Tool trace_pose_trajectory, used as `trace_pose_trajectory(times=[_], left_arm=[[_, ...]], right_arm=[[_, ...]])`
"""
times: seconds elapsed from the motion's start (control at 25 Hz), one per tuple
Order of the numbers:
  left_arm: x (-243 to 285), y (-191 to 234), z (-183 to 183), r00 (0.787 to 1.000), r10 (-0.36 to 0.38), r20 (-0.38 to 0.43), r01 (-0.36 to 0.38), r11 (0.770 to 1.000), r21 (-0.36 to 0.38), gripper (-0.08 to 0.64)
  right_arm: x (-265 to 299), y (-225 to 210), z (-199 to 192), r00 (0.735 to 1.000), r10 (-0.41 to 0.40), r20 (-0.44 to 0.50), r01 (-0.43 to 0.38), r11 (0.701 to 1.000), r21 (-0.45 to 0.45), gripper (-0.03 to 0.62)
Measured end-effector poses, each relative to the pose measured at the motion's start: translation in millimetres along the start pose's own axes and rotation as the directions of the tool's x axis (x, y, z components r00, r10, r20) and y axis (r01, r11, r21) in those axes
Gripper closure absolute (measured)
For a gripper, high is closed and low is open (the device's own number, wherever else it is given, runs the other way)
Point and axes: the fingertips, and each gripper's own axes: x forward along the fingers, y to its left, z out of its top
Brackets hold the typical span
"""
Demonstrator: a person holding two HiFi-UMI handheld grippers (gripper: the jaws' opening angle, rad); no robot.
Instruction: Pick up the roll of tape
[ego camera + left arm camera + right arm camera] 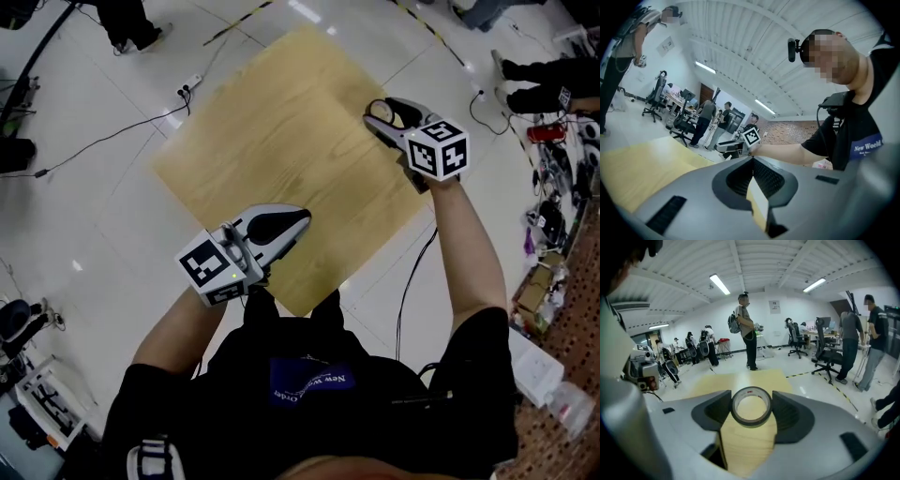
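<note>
The roll of tape [751,407], a dark ring with a pale core, sits upright between the jaws of my right gripper [751,409], which is shut on it from both sides. Below it lies the light wooden tabletop [754,446], and the roll hangs clear of the wood. In the head view my right gripper [382,112] is over the table's right corner, with the roll of tape [377,105] showing as a dark loop at its tip. My left gripper [298,219] is over the near edge, its jaws together and holding nothing. Its tips [752,161] meet in the left gripper view.
The square wooden table [281,141] stands on a glossy white floor. Cables and a power strip [190,85] lie on the floor at the far left. Boxes and clutter [548,281] line the right side. A person [749,331] and office chairs [825,355] stand beyond the table.
</note>
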Motion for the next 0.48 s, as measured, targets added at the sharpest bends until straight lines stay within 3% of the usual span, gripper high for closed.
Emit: trace_pose_trajectory(times=[0.24, 0.48], left_arm=[[-20, -47, 43, 0.999, 0.030, 0.021, -0.030, 0.999, 0.033, 0.554], [-45, -110, 76, 0.997, 0.017, 0.075, -0.023, 0.996, 0.081, 0.554]], right_arm=[[-90, 71, 46, 0.995, 0.083, 0.047, -0.082, 0.996, -0.018, 0.328], [-178, 162, 74, 0.983, 0.159, 0.091, -0.149, 0.983, -0.109, 0.328]])
